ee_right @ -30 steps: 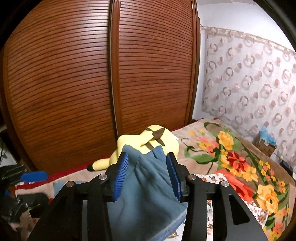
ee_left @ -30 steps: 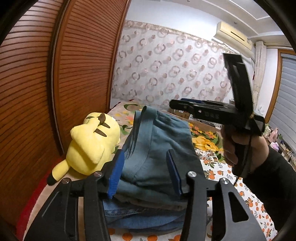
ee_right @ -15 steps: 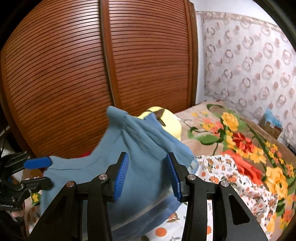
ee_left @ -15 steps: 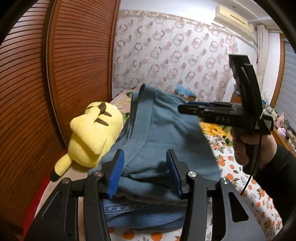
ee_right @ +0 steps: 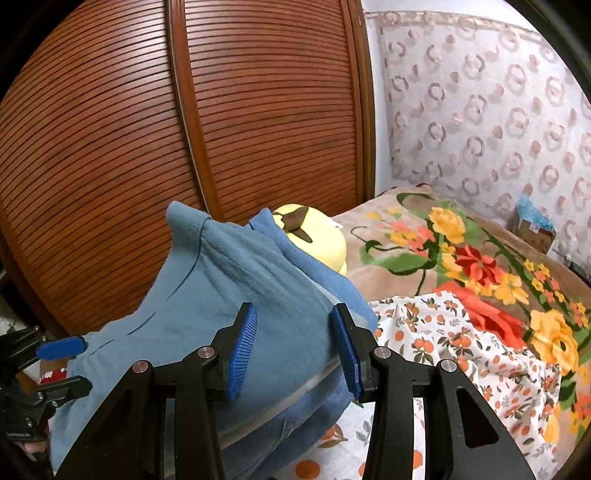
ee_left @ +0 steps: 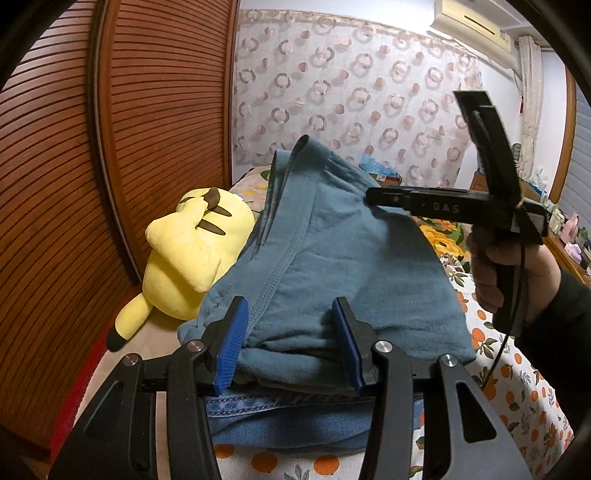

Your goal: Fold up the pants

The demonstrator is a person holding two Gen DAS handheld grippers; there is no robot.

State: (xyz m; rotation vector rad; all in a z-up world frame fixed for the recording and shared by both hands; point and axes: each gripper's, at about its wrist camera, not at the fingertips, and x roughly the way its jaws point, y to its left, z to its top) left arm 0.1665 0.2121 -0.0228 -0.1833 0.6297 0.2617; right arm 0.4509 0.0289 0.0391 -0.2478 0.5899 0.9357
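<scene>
Plainly, both grippers hold the same garment. The left gripper (ee_left: 290, 347) has its blue-padded fingers (ee_left: 231, 343) partly apart and clamped on a thick, bunched fold of the teal pants (ee_left: 332, 266), whose cloth fills the whole gap between the pads. The right gripper (ee_right: 295, 345) does likewise: its fingers (ee_right: 242, 343) press on a layered fold of the same cloth. In the left wrist view the right gripper's tip pinches the far edge of the pants and holds it raised, and a hand (ee_left: 509, 273) in a dark sleeve (ee_left: 561, 332) grasps its handle. In the right wrist view the left gripper appears at the lower left edge, one blue pad above the hem and a black finger below it. The pants hang stretched between the two tools above the bed (ee_right: 406, 229), one corner standing up in a peak. Beneath their near edge lies blue denim (ee_left: 295, 417) on a white sheet (ee_right: 461, 350) printed with oranges. A brown floral blanket (ee_right: 480, 266) covers the bed beyond it. A yellow plush toy (ee_left: 192, 254) lies just beside the pants, against the slatted wooden wardrobe doors (ee_right: 258, 110). A curtain (ee_left: 351, 92) with ring patterns hangs behind, with an air conditioner (ee_left: 472, 18) above it.
</scene>
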